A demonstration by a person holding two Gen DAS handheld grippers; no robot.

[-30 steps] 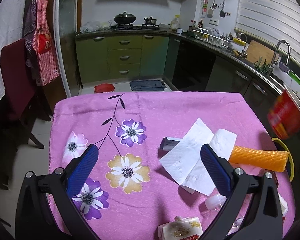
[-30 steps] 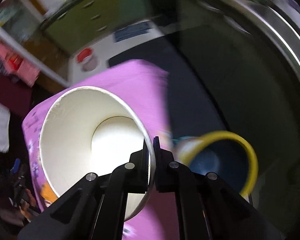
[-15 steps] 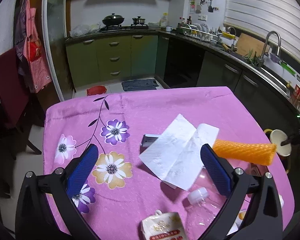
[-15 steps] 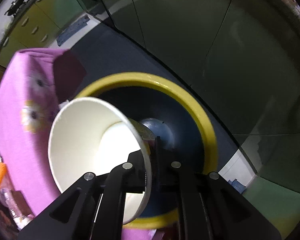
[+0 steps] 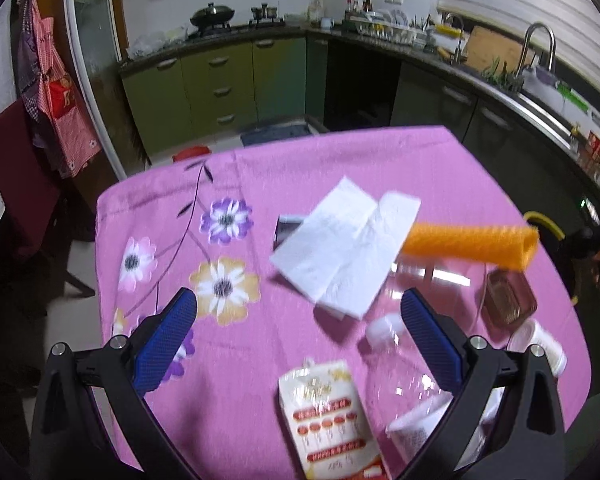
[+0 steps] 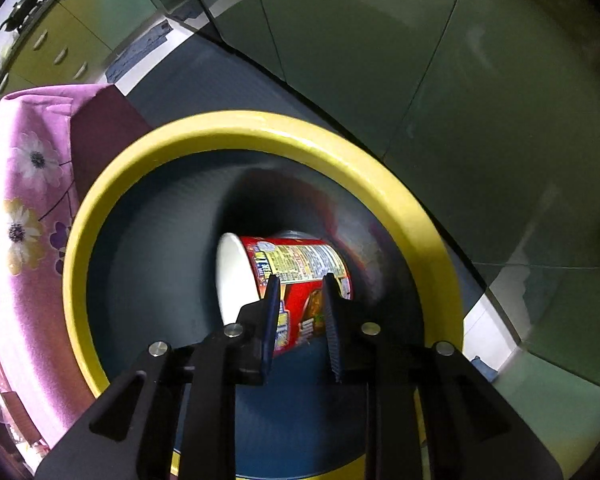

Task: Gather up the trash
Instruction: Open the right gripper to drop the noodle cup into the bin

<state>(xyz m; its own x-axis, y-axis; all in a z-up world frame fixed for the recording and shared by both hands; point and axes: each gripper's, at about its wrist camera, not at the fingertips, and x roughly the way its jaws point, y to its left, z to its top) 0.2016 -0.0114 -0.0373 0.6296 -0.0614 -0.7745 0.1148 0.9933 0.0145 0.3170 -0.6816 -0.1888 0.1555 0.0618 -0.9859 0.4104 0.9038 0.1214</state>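
Yellow-rimmed bin (image 6: 384, 184), red cup (image 6: 296, 276) inside

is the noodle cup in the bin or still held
In the bin: the noodle cup lies on its side inside the yellow-rimmed bin, below the opened right gripper.

You have no readable text: print on the red cup (image 6: 300, 276) and the white packet (image 5: 332, 420) is too blurred.

A table under a pink flowered cloth (image 5: 340, 168) carries two overlapping white paper napkins (image 5: 340, 252), an orange foam-mesh sleeve (image 5: 468, 242), a clear plastic bottle (image 5: 404, 360) and a white printed pouch (image 5: 332, 412).
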